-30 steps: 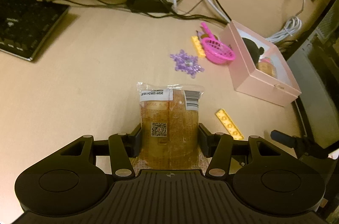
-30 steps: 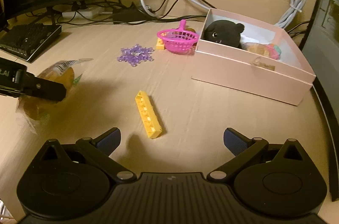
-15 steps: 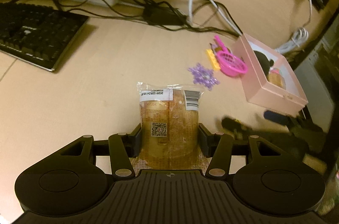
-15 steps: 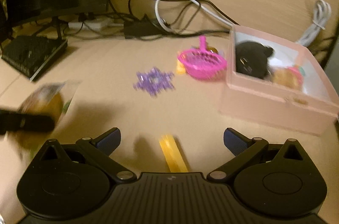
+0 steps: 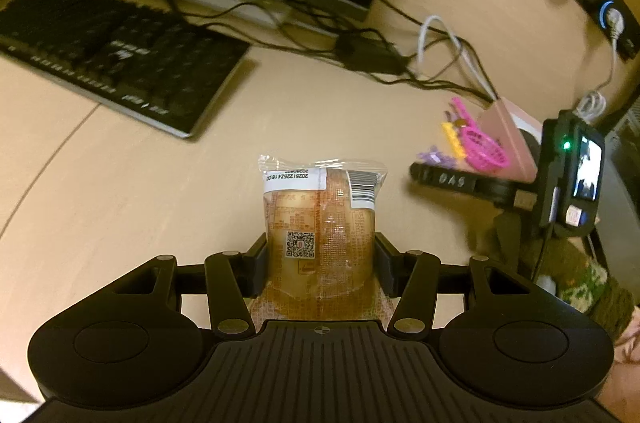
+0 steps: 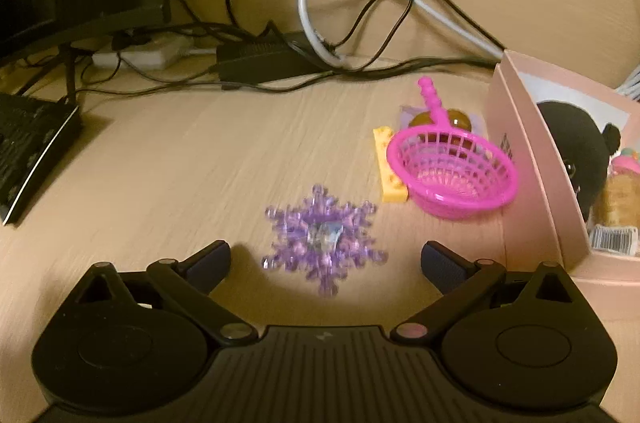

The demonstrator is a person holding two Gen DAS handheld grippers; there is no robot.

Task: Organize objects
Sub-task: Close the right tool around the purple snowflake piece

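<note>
**Packaged bun gripped on the left, snowflake framed on the right**

Pale wood-grain desk is seen in both views, with a tangle of cables along its back edge. Only in the left wrist view is the wrapped bun shown, pinched at both sides by the pads of the left gripper and held off the desk. The keyboard is shown in full there, and the right gripper is seen from outside, near the pink box. Only in the right wrist view is the box interior shown: a black plush toy and a barcoded packet are lying inside. Just left of the pink box a pink basket is set, with a yellow brick touching its far side, and a purple snowflake is lying further left again, between the spread, empty jaws of the right gripper.

Compared with a second ago, the yellow strip once ahead of the right gripper is gone from its view, and the snowflake and basket are seen much nearer. The bun is held just as before, while the keyboard is now larger in the left view.

On the bun's wrapper a QR code, a barcode and a mirrored date print are visible; white characters on the right gripper's finger are blurred.
</note>
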